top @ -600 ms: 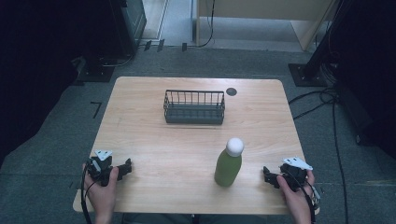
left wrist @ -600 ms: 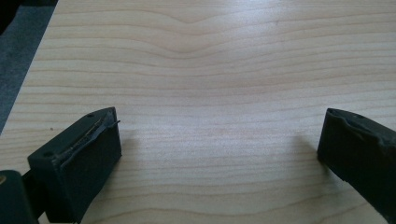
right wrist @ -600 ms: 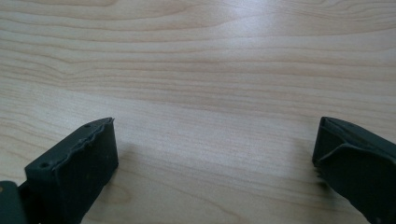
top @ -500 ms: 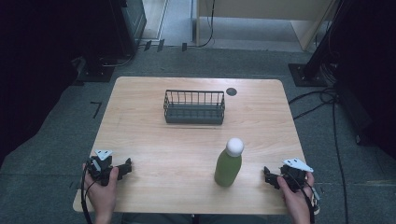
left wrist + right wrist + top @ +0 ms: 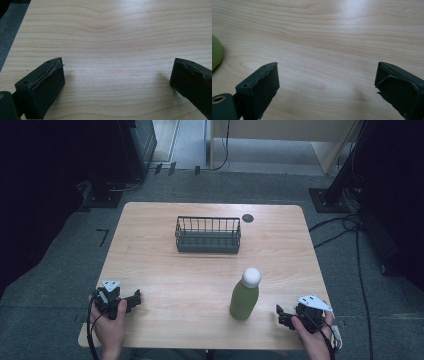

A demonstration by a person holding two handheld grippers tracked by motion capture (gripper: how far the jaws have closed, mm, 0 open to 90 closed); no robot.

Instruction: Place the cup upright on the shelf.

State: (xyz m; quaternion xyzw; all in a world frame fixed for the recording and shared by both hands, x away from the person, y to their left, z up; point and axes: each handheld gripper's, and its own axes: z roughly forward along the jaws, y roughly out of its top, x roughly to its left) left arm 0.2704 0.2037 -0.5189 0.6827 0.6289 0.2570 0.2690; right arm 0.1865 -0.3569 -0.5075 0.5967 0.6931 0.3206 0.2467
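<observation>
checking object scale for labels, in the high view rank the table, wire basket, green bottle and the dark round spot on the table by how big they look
1. table, by far the largest
2. wire basket
3. green bottle, narrower than the basket, though it stands nearer the camera, which may flatter it
4. dark round spot, smallest

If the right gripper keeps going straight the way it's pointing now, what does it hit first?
Probably nothing: the right gripper points left past the green bottle, which sits just off its line, over bare table. Depth is uncertain.
</observation>
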